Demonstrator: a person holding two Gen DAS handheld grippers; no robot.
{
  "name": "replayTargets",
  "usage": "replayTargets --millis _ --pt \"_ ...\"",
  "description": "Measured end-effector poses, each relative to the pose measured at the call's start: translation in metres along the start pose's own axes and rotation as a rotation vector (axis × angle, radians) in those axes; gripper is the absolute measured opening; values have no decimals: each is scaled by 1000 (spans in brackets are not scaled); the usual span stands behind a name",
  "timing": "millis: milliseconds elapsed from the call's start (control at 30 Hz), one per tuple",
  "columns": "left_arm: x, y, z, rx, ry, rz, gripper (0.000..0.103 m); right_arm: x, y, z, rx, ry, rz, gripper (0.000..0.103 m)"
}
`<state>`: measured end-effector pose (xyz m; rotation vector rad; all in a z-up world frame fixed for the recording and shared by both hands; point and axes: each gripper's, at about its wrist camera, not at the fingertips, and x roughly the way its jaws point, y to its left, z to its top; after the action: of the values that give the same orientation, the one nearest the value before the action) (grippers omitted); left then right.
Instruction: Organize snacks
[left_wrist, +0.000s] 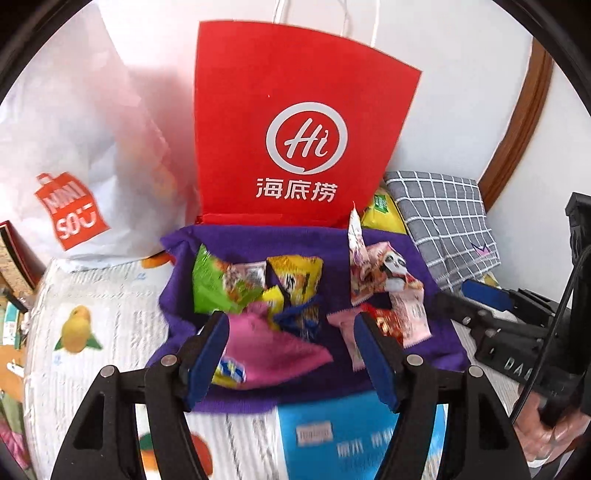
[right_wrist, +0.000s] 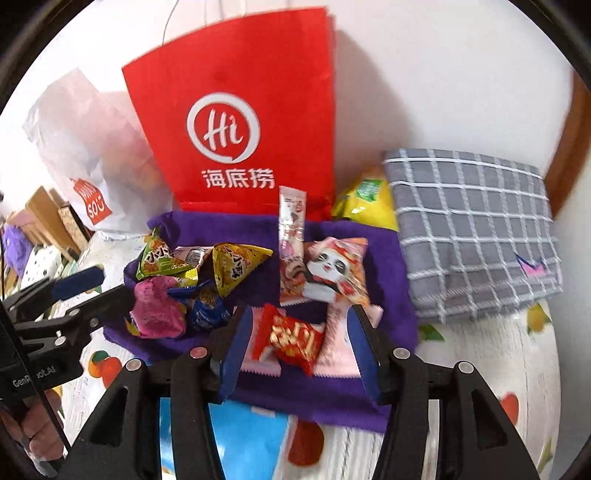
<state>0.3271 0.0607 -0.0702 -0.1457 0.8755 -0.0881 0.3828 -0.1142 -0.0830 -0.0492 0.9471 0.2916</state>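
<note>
Several snack packets lie on a purple cloth (left_wrist: 258, 391) (right_wrist: 325, 398). My left gripper (left_wrist: 291, 325) is open just above a pink packet (left_wrist: 273, 350), next to green (left_wrist: 210, 284) and yellow (left_wrist: 295, 277) packets. My right gripper (right_wrist: 299, 332) is open, its fingers either side of a red packet (right_wrist: 291, 341) lying on pale pink packets. A panda-print packet (right_wrist: 332, 273) and an upright pink stick packet (right_wrist: 291, 221) lie beyond. In the right wrist view the pink packet (right_wrist: 159, 314), a blue packet (right_wrist: 207, 314) and a yellow triangular packet (right_wrist: 236, 266) sit to the left.
A red paper bag (left_wrist: 295, 129) (right_wrist: 240, 110) stands behind the cloth, with a white plastic bag (left_wrist: 74, 147) to its left. A grey checked cushion (right_wrist: 476, 229) and a yellow bag (right_wrist: 365, 199) are at right. A blue box (left_wrist: 354, 439) lies at the near edge on a fruit-print cover.
</note>
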Motion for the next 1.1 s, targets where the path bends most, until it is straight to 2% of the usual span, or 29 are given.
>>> replayTargets --millis 67,233,433,500,567,633,700,833,1100 --pt "-14 -2 -7 4 -12 8 73 -13 -3 -8 25 -1 -1 53" --pt "-51 -8 -30 7 -37 7 75 -62 0 -33 60 -39 -59 53" --pt "-96 -10 -63 -15 -59 -2 77 -127 15 -71 64 -95 -121 59" --pt "-112 -12 -75 -9 -75 16 78 -141 20 -82 67 -105 -131 66" --pt "-130 -16 -88 6 -92 40 79 -159 27 -96 71 -127 -133 84" --pt "-145 -18 -100 12 -108 49 80 -175 33 -109 58 -158 -147 87" --pt "-159 -21 -113 19 -120 63 81 -189 40 -125 51 -166 -154 87" --pt "-186 -25 -137 17 -147 82 83 -209 44 -148 94 -159 -106 87" --pt "-221 -39 -174 48 -194 106 83 -233 55 -189 82 -184 -124 87"
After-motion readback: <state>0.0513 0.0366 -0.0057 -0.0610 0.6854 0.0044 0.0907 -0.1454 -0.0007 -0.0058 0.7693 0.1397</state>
